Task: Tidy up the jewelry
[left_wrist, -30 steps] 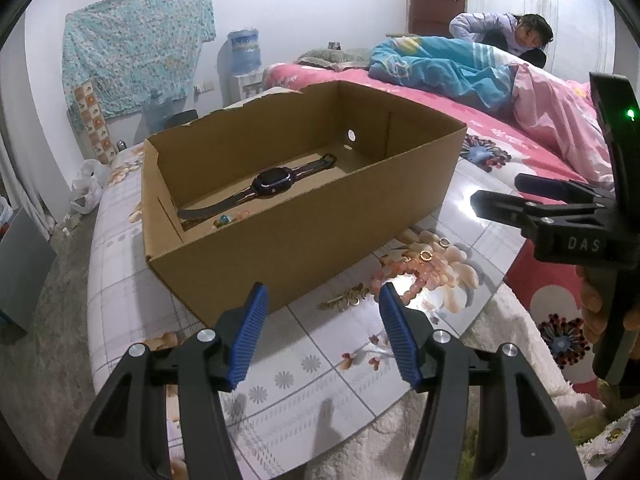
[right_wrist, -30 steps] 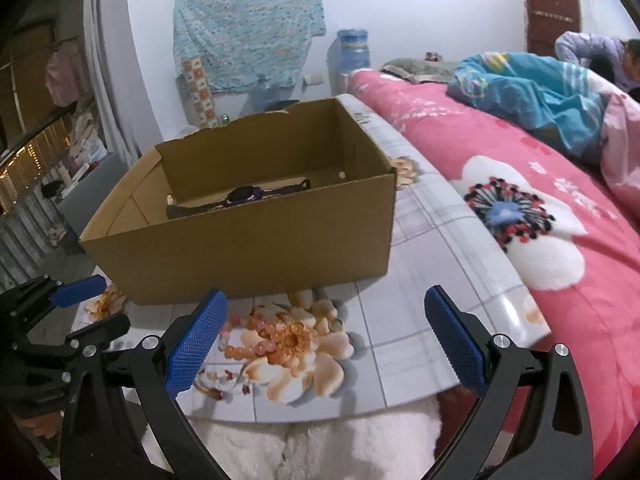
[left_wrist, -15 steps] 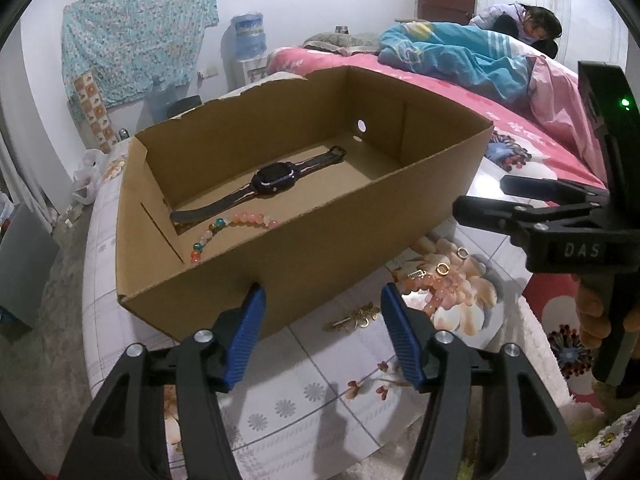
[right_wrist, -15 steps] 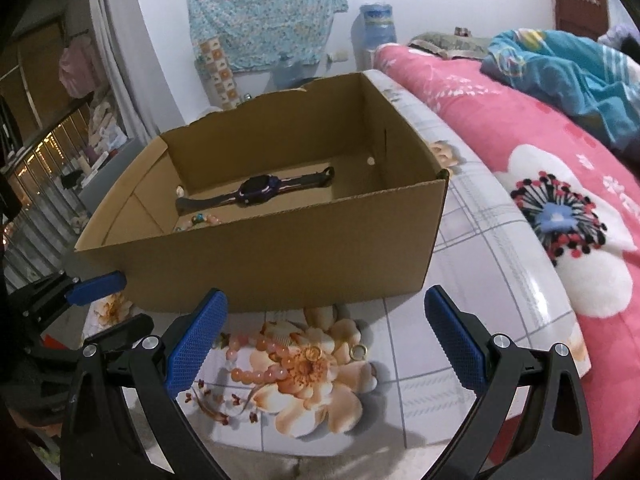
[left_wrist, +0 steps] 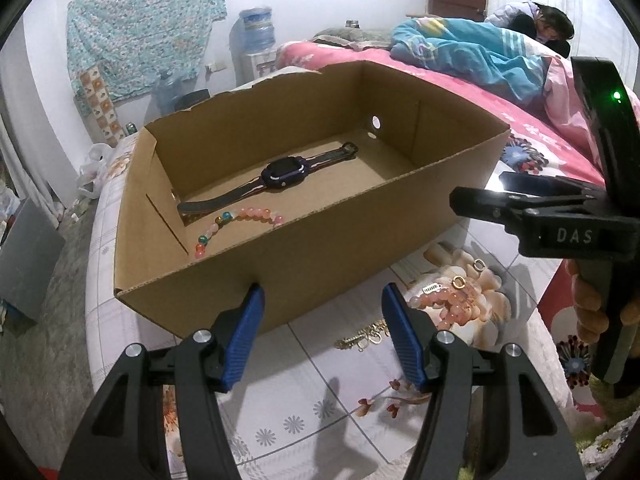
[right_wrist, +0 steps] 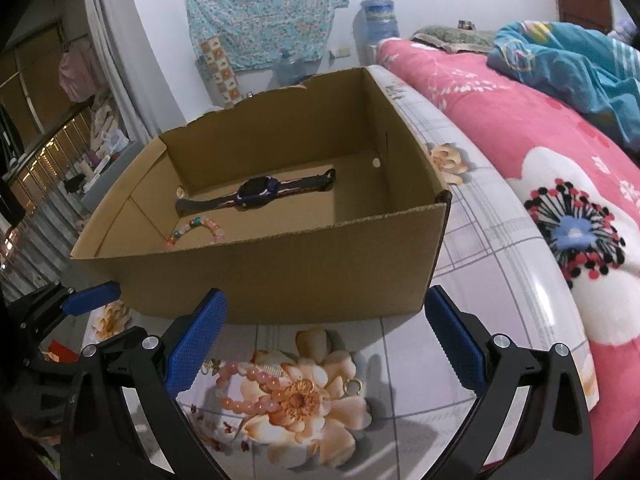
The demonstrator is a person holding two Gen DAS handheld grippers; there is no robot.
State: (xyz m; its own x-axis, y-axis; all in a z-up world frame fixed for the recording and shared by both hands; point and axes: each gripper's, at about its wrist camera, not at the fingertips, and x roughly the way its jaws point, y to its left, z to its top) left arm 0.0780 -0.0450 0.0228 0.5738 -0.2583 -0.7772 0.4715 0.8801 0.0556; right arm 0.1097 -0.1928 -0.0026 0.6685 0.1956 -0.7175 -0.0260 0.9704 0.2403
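Note:
An open cardboard box [left_wrist: 320,256] [right_wrist: 280,280] stands on the floral tabletop. Inside it lie a dark wristwatch [left_wrist: 284,170] [right_wrist: 256,190] and a multicoloured bead bracelet [left_wrist: 236,220] [right_wrist: 196,228]. Outside, in front of the box, lie a pink bead bracelet [left_wrist: 448,308] [right_wrist: 248,384], a gold chain piece [left_wrist: 362,338] and small gold rings [left_wrist: 458,281] [right_wrist: 352,387]. My left gripper [left_wrist: 322,332] is open and empty, close to the box's front wall, left of the chain. My right gripper [right_wrist: 326,328] is wide open and empty above the pink bracelet.
A bed with a pink flowered cover [right_wrist: 560,168] borders the table on the right; a person [left_wrist: 548,28] lies at its far end under a blue blanket. A water jug [left_wrist: 256,28] and a hanging cloth are against the back wall. The table's near edge lies just below both grippers.
Both grippers have moved nearer to the box and tipped down, so the bead bracelet inside now shows. Both stay open and empty.

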